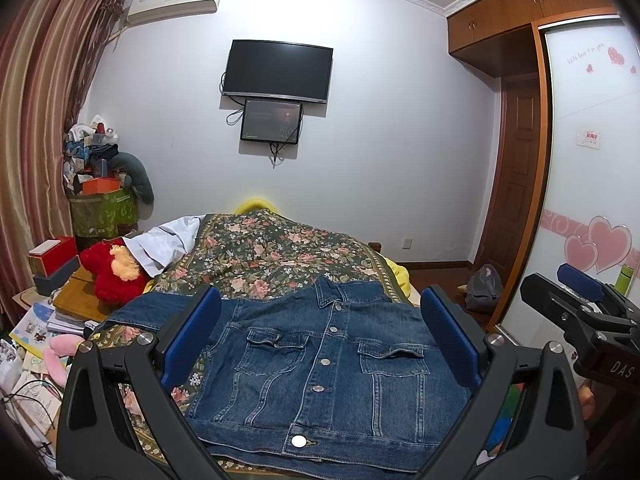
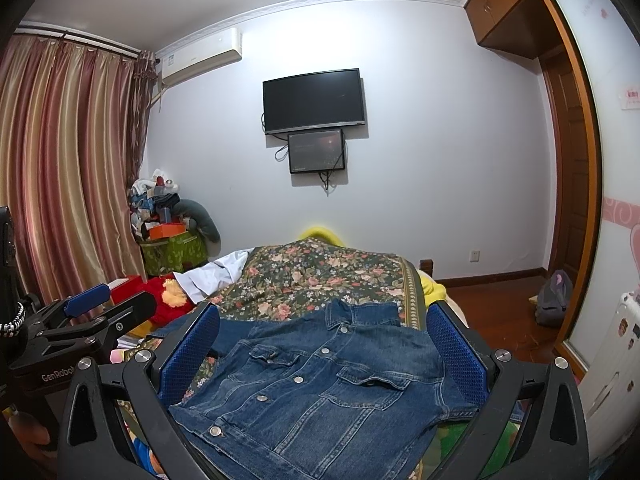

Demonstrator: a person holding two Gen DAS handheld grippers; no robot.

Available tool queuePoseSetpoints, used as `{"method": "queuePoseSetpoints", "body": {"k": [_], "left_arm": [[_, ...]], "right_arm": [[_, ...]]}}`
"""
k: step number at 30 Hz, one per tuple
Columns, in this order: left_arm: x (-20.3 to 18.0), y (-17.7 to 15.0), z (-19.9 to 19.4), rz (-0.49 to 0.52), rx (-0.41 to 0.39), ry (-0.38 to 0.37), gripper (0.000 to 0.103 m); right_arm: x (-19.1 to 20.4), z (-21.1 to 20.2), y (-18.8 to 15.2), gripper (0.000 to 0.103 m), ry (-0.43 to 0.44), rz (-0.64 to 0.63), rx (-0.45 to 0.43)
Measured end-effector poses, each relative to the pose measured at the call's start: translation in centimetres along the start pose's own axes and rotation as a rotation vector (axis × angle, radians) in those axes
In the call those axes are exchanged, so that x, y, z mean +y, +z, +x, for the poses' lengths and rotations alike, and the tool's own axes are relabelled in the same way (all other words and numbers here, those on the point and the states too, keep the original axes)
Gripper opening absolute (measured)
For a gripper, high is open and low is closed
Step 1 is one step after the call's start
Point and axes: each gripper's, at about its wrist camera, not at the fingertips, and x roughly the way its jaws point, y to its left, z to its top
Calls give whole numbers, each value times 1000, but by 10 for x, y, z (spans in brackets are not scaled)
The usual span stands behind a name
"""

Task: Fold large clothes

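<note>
"GenRobot" lettering marks left hand-held gripper (image 2: 96, 308); right (image 1: 576, 288) reads "DAS".

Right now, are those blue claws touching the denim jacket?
Cannot tell. In both wrist views the open left gripper and right gripper frame the denim jacket, but depth is unclear.

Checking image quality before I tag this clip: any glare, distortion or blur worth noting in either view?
Left wrist view: strong fisheye bending of the wall and wardrobe, dark corners, bright glare on the wall by the air conditioner; the denim jacket is sharp. Right wrist view: same bending and dark corners, ceiling glare, curtain curved, jacket in focus.
</note>
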Motion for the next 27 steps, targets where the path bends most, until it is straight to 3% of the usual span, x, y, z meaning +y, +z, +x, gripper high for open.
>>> {"method": "queuePoseSetpoints", "body": {"k": [16, 27], "left_arm": [[13, 2, 16, -8, 1, 22, 102], [73, 9, 90, -17, 79, 150, 102]], "right_arm": [[0, 15, 4, 103, -4, -10, 20], [21, 106, 10, 103, -9, -72, 77]]}}
